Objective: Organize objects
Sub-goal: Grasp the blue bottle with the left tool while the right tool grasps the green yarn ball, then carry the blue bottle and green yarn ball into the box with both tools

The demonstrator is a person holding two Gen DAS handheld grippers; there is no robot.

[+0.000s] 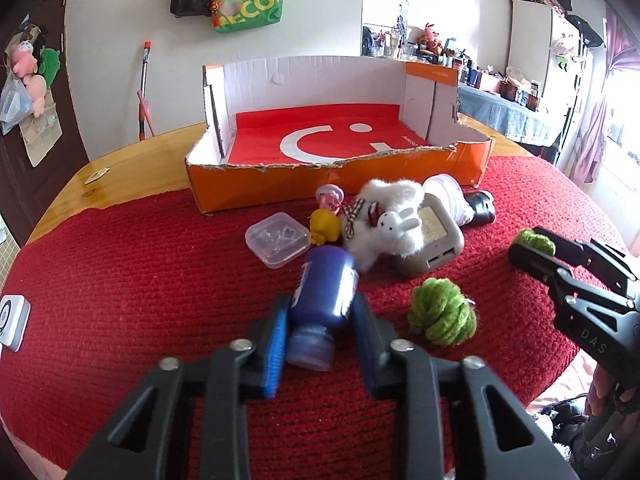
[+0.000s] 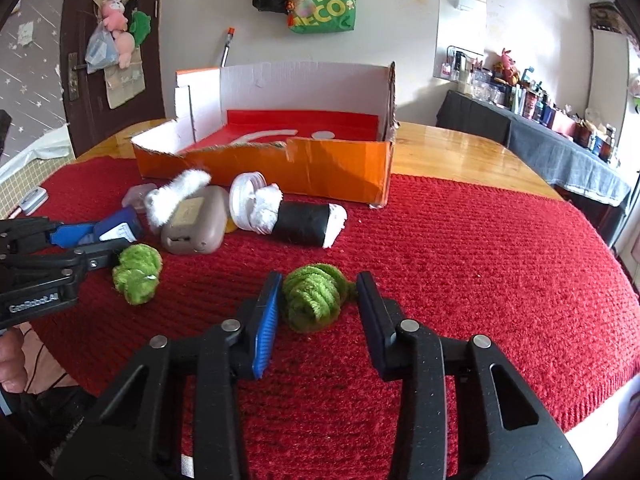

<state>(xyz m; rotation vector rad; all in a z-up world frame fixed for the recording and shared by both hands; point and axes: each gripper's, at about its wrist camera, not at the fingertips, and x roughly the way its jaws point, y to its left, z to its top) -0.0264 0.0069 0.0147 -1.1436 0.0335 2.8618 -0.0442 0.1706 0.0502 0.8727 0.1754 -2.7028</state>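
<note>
Left tongs [image 1: 320,344] clamp smooth blue bottle [image 1: 324,292]. Right tongs [image 2: 316,312] pinch fuzzy green yarn ball [image 2: 314,298]. Ahead of both: torn orange cardboard box [image 1: 336,180], only a red sheet inside.

Open run of red knitted mat [image 2: 480,264] to the right of the right gripper [image 2: 316,300], nothing on it up to the orange box [image 2: 340,168]. Box interior bare; near wall is low and torn, back and side walls stand tall. Between both grippers and the box front sits a tight cluster: clear plastic case [image 1: 278,240], yellow figure [image 1: 325,227], white plush [image 1: 384,220], grey device [image 1: 434,240], black-and-white roll [image 2: 304,224]. Loose green yarn ball [image 1: 442,312] lies between left gripper [image 1: 320,320] and right. Bare mat left of the left gripper, w/ a small white gadget [image 1: 12,322] at the edge.
</note>
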